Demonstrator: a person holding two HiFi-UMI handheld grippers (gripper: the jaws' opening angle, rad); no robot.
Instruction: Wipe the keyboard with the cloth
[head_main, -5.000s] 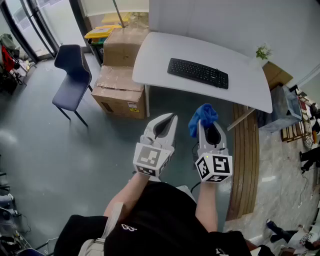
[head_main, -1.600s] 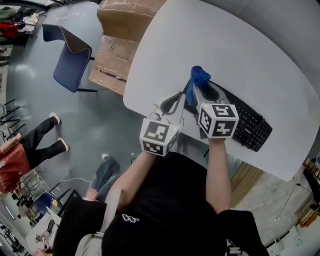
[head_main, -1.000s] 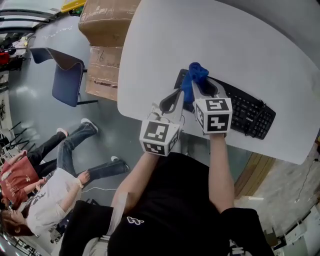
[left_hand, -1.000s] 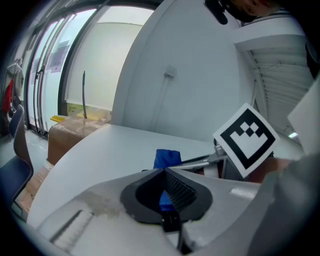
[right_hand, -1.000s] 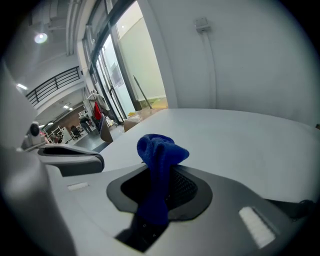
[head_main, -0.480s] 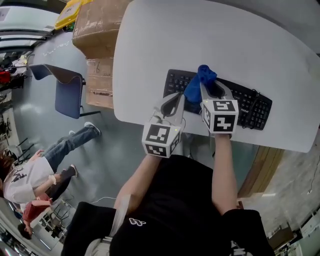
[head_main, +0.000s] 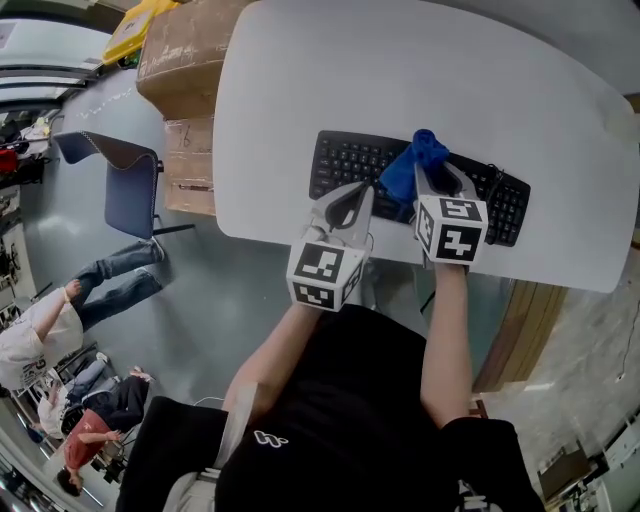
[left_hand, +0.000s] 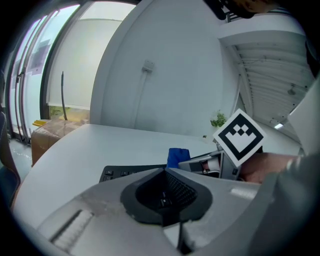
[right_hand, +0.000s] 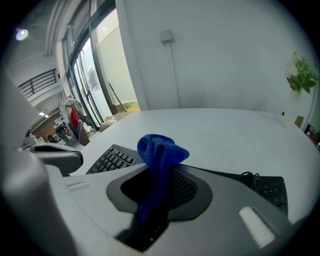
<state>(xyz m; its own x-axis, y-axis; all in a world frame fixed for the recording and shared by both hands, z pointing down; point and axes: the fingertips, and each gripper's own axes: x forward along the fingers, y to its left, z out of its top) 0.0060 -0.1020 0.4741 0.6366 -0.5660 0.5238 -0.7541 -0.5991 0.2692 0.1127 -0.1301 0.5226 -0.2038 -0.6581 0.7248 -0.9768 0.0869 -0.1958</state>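
Black computer keyboard (head_main: 345, 160) lies near the front edge of the white rounded table (head_main: 400, 60); right gripper (head_main: 434, 178), jaws clamped on a bunched blue cloth (head_main: 410, 168), holds it over the keyboard's middle, contact not discernible; left gripper (head_main: 352, 198), jaws pressed together with nothing between, hangs over the keyboard's near edge, just beside the right.

Cardboard boxes (head_main: 185, 62), blue chair (head_main: 128, 190), white table (head_main: 400, 80)

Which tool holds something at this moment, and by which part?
The right tool pinches the blue cloth low down, a bunch sticking out above. The left tool holds nothing.
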